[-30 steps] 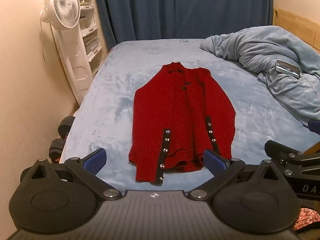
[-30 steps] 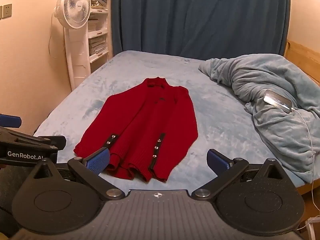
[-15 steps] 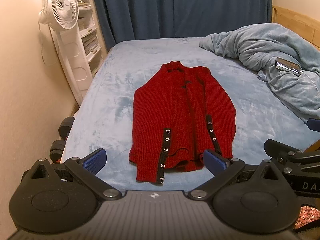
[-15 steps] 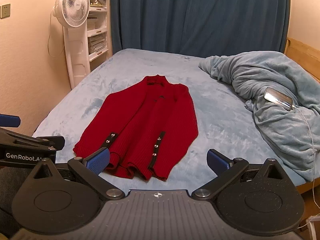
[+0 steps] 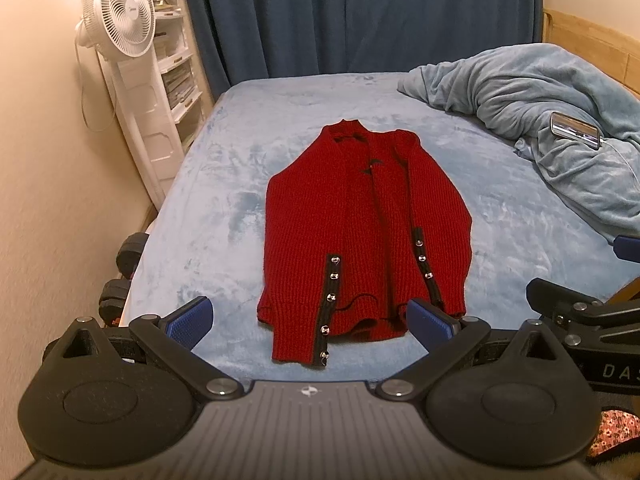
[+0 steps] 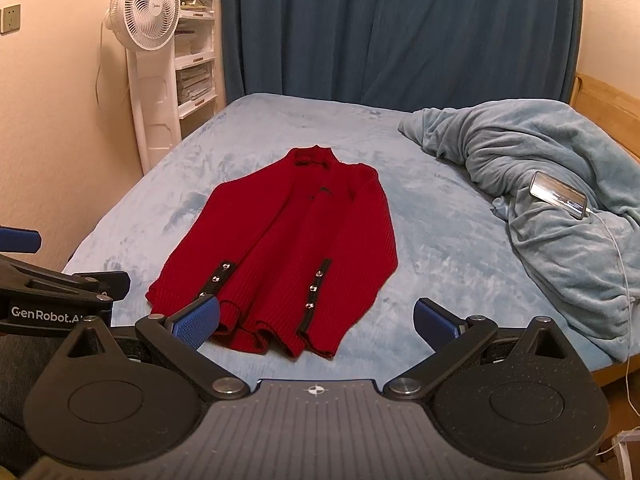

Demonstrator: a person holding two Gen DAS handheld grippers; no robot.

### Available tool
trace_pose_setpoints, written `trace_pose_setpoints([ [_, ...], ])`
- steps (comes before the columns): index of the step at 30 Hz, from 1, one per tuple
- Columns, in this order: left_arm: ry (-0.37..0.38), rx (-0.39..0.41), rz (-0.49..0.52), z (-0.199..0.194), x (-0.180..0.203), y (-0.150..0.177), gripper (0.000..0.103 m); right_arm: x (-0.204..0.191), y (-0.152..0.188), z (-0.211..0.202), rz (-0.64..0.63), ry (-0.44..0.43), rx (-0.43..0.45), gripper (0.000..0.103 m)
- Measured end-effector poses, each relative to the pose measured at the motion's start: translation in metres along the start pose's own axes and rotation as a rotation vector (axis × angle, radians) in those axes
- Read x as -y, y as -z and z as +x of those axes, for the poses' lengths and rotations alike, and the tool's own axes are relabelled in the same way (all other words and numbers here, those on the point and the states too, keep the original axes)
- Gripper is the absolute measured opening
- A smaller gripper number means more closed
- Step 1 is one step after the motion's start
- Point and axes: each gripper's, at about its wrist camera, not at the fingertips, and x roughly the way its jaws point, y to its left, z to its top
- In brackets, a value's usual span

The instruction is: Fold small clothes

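Observation:
A small red knit cardigan lies flat on the light blue bed, collar away from me, both sleeves folded inward over the body, with black button bands at the cuffs. It also shows in the right wrist view. My left gripper is open and empty, held above the near bed edge just short of the cardigan's hem. My right gripper is open and empty, also at the hem, to the right of the left one. Neither touches the cardigan.
A crumpled light blue blanket lies at the right with a phone and its cable on it. A white fan and shelves stand at the left by the wall. Dumbbells lie on the floor left of the bed. A dark blue curtain hangs behind.
Both views have shifted slightly: the grippers have risen or tilted a little, and the cardigan sits marginally farther in the frame. The cardigan itself has not moved.

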Motion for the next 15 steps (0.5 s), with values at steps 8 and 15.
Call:
trace_pose_setpoints([
  [8,-0.003,-0.005,0.002,0.0009,0.0021,0.0017,0.103,-0.0009,-0.0004,0.0006,0.000,-0.001,-0.004,0.102],
  [15,0.000,-0.007,0.003,0.0007,0.0004,0.0028,0.103,-0.0026,0.0028,0.0009,-0.006,0.000,-0.005,0.102],
])
